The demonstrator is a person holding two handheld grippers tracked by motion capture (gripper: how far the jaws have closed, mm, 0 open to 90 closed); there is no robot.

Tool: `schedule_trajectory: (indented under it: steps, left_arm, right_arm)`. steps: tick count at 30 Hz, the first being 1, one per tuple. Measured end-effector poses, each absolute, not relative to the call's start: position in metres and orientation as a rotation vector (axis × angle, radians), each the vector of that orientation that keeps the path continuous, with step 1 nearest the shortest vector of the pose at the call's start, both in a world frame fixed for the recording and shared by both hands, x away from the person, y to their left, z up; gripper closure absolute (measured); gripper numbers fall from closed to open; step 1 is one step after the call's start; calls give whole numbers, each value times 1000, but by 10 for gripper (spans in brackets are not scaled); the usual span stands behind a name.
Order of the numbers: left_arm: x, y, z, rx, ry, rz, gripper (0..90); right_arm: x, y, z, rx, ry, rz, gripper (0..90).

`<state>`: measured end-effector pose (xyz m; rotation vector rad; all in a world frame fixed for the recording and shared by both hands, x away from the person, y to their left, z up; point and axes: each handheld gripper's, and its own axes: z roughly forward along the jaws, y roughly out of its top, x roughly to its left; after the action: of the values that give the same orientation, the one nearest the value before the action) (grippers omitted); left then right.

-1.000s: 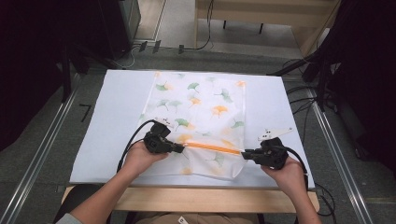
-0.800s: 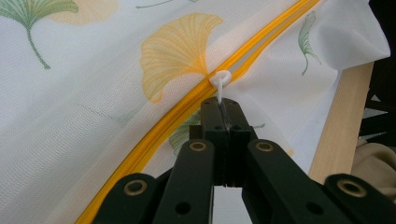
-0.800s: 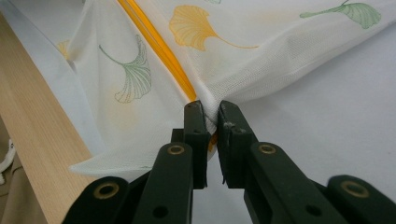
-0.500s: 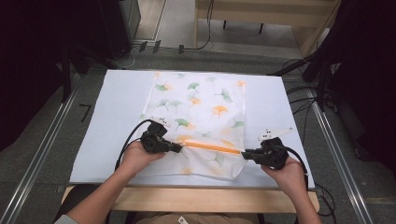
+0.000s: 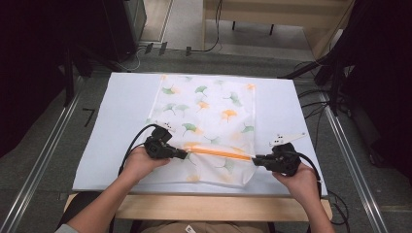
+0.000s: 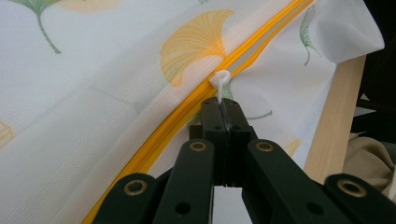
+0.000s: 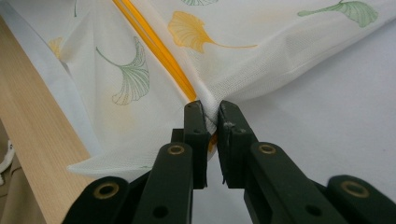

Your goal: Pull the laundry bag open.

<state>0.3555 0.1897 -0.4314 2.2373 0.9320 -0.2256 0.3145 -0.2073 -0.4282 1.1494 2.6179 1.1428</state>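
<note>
I am holding a white mesh bag (image 5: 209, 121) printed with green and orange ginkgo leaves; it is lying flat on the white sheet (image 5: 121, 111) covering the desk (image 5: 194, 206), its near end close to the desk's front edge. An orange zipper (image 5: 221, 153) is running across the bag's near part, between my two grippers.

My left gripper (image 5: 183, 154) is sitting at the zipper's left end. In the left gripper view its jaws are pressing fully together on the white zipper pull (image 6: 220, 84), whose small looped end is showing just above the jaw tips, against the orange zipper (image 6: 187, 109). The mesh beside the pull is lifting slightly off the sheet.

My right gripper (image 5: 256, 159) is sitting at the zipper's right end, at the bag's right edge. In the right gripper view its jaws are clamping a gathered pinch of the mesh bag (image 7: 233, 70) exactly where the zipper (image 7: 154, 51) ends; a narrow gap is remaining between the jaws, taken up by the bunched fabric. The cloth is fanning out taut from that pinch.

The zipper is lying straight and stretched between the two grips. The bare wooden edge of the desk (image 7: 37, 135) is showing just beside the bag's near corner.
</note>
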Motion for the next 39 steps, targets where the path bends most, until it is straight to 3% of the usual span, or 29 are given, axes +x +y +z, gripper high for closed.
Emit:
schedule_trajectory:
  steps: [39]
  left_arm:
    - [353, 220, -428, 2232, 977, -206, 900]
  right_arm:
    - [316, -208, -430, 1159, 2622, 1129, 848]
